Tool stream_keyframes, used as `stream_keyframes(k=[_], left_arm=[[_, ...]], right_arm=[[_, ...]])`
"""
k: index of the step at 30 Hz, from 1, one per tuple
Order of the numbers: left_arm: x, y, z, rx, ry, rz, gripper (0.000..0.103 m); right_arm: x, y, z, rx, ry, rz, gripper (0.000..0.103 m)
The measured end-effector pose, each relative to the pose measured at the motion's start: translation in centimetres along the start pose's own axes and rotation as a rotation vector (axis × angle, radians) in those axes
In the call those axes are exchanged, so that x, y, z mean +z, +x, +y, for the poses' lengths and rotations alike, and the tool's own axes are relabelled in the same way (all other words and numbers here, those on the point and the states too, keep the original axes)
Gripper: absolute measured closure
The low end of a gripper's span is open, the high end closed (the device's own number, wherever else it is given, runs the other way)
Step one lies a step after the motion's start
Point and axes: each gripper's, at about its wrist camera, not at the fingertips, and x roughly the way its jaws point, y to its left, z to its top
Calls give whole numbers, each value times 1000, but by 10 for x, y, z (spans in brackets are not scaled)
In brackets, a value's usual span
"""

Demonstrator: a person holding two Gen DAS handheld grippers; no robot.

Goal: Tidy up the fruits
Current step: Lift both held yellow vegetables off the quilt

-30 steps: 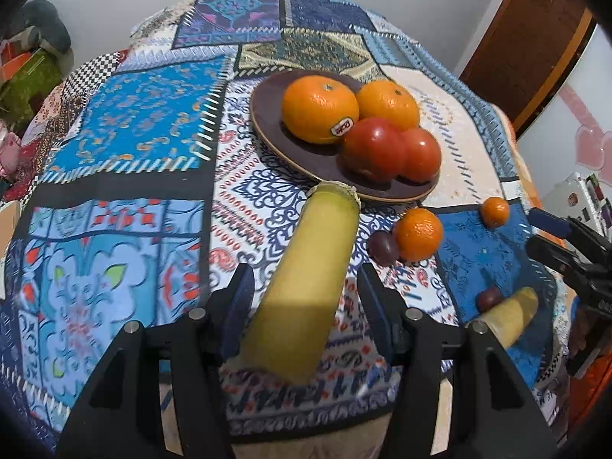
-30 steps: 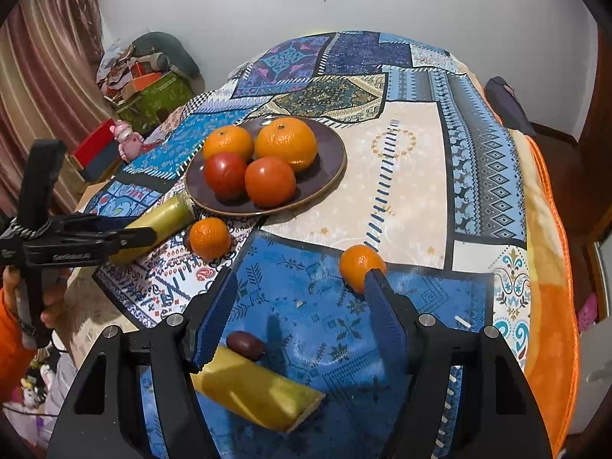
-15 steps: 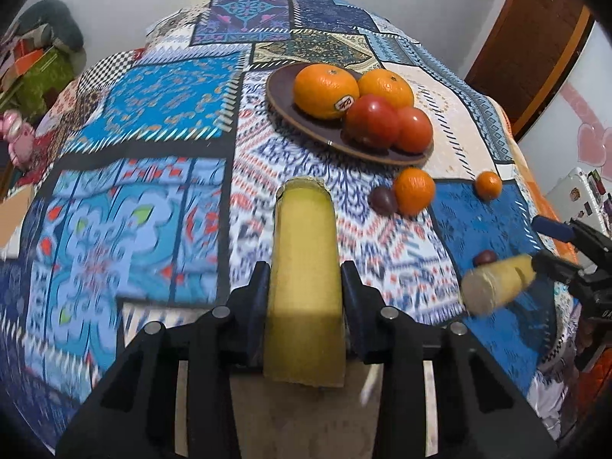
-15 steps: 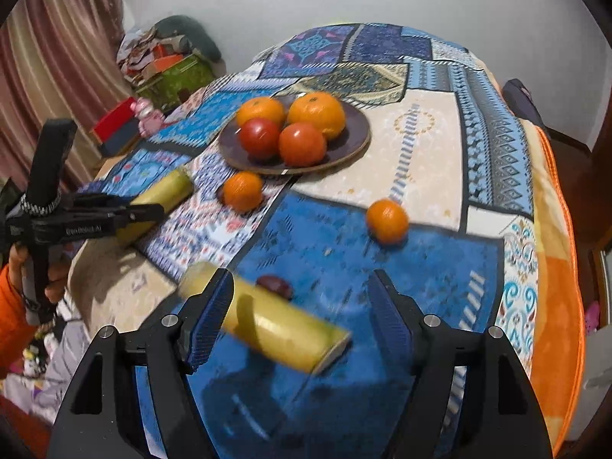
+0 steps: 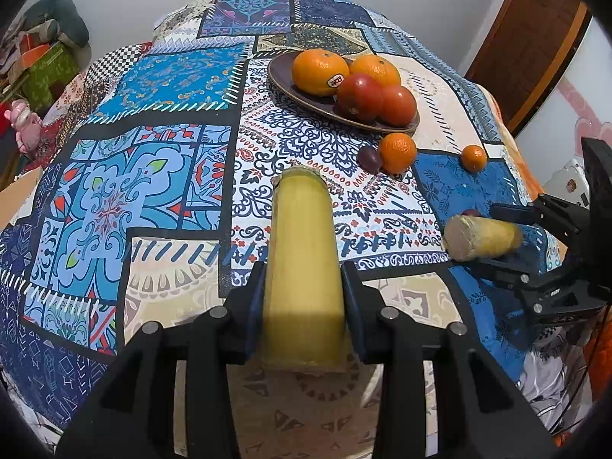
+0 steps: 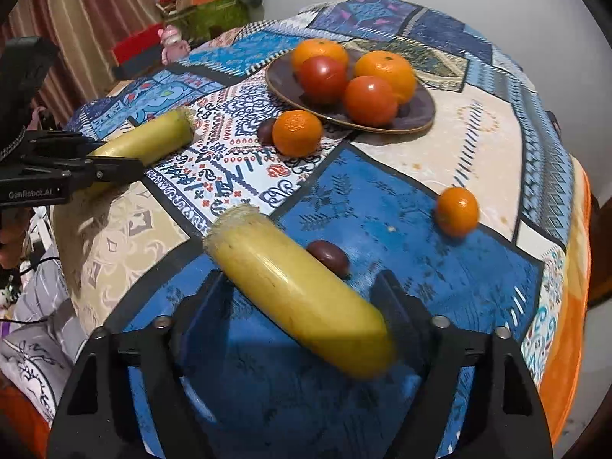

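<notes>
"GenRobot.AI" is showing in white on my left gripper [image 6: 95, 170]. It is squeezing one yellow stick [image 5: 304, 267] that is pointing straight ahead at the brown plate [image 5: 283, 80]. My right gripper [image 6: 302, 306] is hugging a second yellow stick [image 6: 294, 287], lying slanted; I cannot tell if it is pinching. Two oranges and two tomatoes are sitting on the plate. Two little oranges and two dark plums are lying on the cloth.

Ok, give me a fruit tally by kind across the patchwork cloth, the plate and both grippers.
Large oranges on the brown plate: 2
Red tomatoes on it: 2
Small loose mandarins: 2
Dark purple oval fruits: 2
Yellow-green cane sections: 2
Total: 10
</notes>
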Motion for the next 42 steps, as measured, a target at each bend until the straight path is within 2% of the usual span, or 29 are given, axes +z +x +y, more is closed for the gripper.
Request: stream_keyframes(k=[6, 10, 14, 22, 24, 28, 31, 32, 38, 42], left_arm=[[3, 5, 0, 4, -9, -9, 65], [3, 7, -2, 14, -5, -20, 65], [2, 7, -6, 7, 20, -23, 65], [5, 16, -10, 1, 19, -26, 65], [7, 17, -9, -17, 2, -23, 64], [10, 20, -11, -36, -5, -21, 62], [9, 21, -19, -6, 52, -28, 63], [9, 21, -20, -1, 59, -29, 66], [14, 17, -15, -48, 54, -17, 67], [13, 14, -15, -45, 68, -18, 67]], right_arm=[[-3, -9, -14, 59, 115, -18, 58], [-7, -16, -16, 126, 190, -33, 66], [-4, -19, -3, 161, 174, -49, 74], [10, -3, 0, 166, 181, -56, 70], [11, 3, 3, 149, 176, -49, 66], [10, 18, 5, 153, 190, -20, 65], [11, 21, 7, 130, 197, -60, 67], [11, 21, 7, 126, 207, -69, 67], [14, 12, 11, 136, 198, -91, 67], [15, 4, 8, 128, 202, -117, 67]])
